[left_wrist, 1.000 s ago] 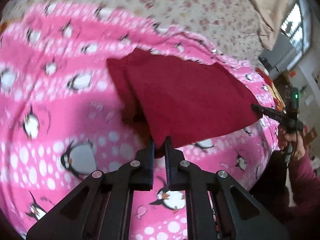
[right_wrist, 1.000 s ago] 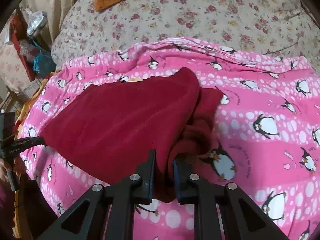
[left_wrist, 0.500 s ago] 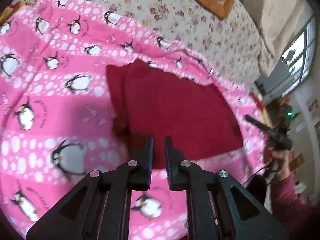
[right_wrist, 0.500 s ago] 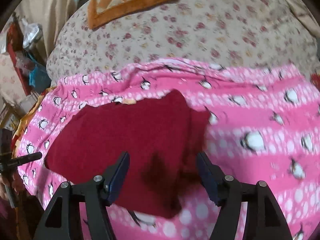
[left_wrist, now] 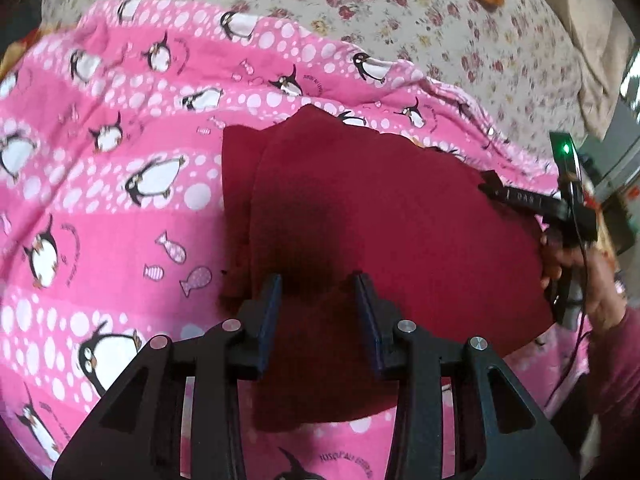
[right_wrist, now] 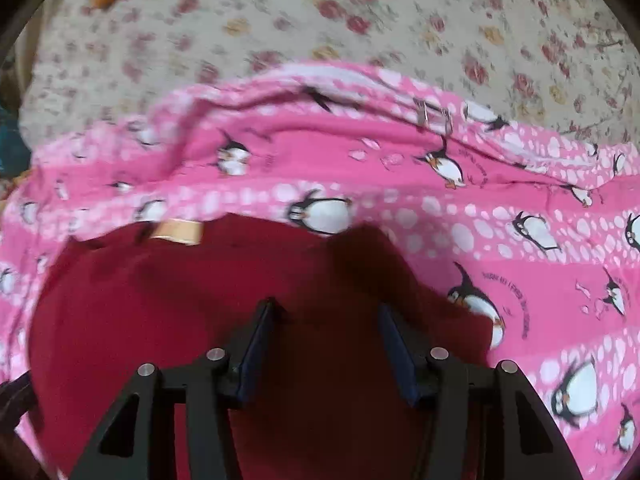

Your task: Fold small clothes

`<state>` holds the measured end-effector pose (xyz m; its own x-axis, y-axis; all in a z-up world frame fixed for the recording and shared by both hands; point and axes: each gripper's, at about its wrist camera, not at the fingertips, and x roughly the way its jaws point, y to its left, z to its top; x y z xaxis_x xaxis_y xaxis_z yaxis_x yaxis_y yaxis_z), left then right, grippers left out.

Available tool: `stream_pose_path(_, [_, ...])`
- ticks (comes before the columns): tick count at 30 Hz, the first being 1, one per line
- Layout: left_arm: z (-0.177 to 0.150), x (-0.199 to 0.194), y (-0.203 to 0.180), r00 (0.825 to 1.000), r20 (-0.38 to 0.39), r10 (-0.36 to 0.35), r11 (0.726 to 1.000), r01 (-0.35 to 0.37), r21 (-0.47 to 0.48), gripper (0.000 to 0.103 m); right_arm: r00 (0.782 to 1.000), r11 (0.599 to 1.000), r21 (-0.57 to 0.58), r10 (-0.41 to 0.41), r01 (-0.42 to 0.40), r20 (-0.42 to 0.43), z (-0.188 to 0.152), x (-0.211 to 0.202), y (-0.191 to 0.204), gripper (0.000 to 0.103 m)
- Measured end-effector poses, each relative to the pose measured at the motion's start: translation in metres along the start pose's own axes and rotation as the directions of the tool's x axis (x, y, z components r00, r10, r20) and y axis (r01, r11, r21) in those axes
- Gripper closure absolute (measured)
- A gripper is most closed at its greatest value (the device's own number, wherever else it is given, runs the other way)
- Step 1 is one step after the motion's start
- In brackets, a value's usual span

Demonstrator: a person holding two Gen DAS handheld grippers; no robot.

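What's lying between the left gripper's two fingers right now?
Only the red garment: in the left wrist view the left gripper stands open over it, bare red cloth filling the gap between its fingers, nothing else there.

Little legible writing: small printed script on the pink penguin blanket, too fine to read
The pink penguin blanket (left_wrist: 120, 208) carries short curved lines of dark lettering beside several penguins, near the top centre, along the left side and at the lower edge of the left wrist view, and beside a penguin at right in the right wrist view (right_wrist: 516, 304); the letters are too small and smeared to spell out. On the right claw (left_wrist: 486, 184), seen from the left wrist view, a pale mark on the black finger body looks like three characters but stays unreadable. A green indicator light (left_wrist: 565, 148) glows on that claw's upright body
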<state>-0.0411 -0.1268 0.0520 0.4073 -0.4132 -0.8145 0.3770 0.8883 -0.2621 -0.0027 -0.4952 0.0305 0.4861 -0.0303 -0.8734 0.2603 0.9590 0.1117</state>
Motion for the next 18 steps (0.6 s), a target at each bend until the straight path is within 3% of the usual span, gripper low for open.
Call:
stream_pose_path(7, [-0.002,-0.004,-0.004,0.998,0.024,0.052,0.998,-0.053,0.025,0.067,0.999,0.999,-0.029,-0.044,0.045,0.013,-0.003,-0.015,0.01,0.05])
stream_pose_path(12, [-0.003,-0.017,-0.007,0.995,0.054,0.081,0.996,-0.082,0.03,0.067,0.998,0.996,-0.069,0.063,-0.061,0.027,-0.015,-0.055,0.033,0.05])
stream_pose_path(18, [-0.004,-0.026,0.0,0.992,0.076,0.098,0.995,-0.098,-0.005,0.067,0.984,0.961,-0.216,0.18,-0.174,0.012,-0.027,-0.069,0.11,0.05])
